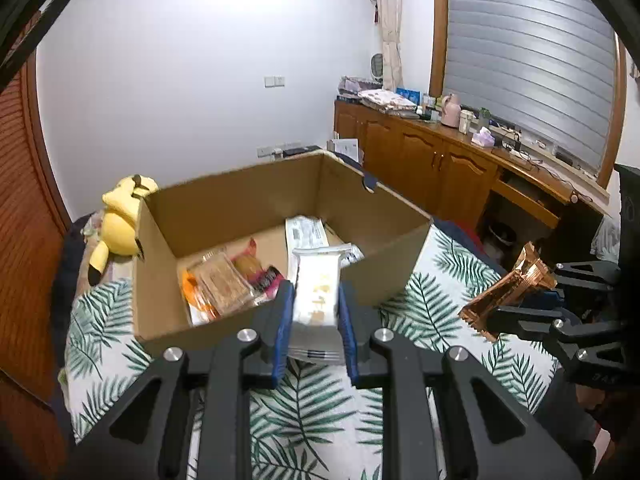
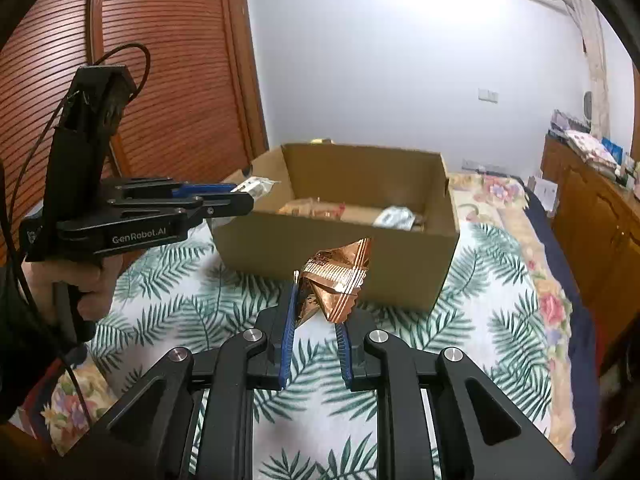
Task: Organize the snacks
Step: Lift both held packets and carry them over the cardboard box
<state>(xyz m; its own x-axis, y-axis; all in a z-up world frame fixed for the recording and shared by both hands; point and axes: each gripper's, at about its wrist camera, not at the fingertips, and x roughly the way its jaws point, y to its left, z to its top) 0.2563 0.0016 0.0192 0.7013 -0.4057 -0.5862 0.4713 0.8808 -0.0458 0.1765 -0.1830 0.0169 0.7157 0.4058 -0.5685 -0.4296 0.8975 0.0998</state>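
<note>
A bed [image 2: 460, 344] spread with a leaf-print cover carried an open cardboard box [image 1: 256, 200] toward its far side, against the white wall. Several wrapped snacks [image 1: 224, 284] lay on the box floor. A yellow plush toy [image 1: 120, 220] sat beside the box's left wall. The left gripper [image 1: 316, 304] was clamped on a white snack packet [image 1: 318, 284], held above the box's near rim. The right gripper [image 2: 316, 312] pinched a crumpled copper foil snack packet [image 2: 338, 280], in the air just short of the box's near wall.
</note>
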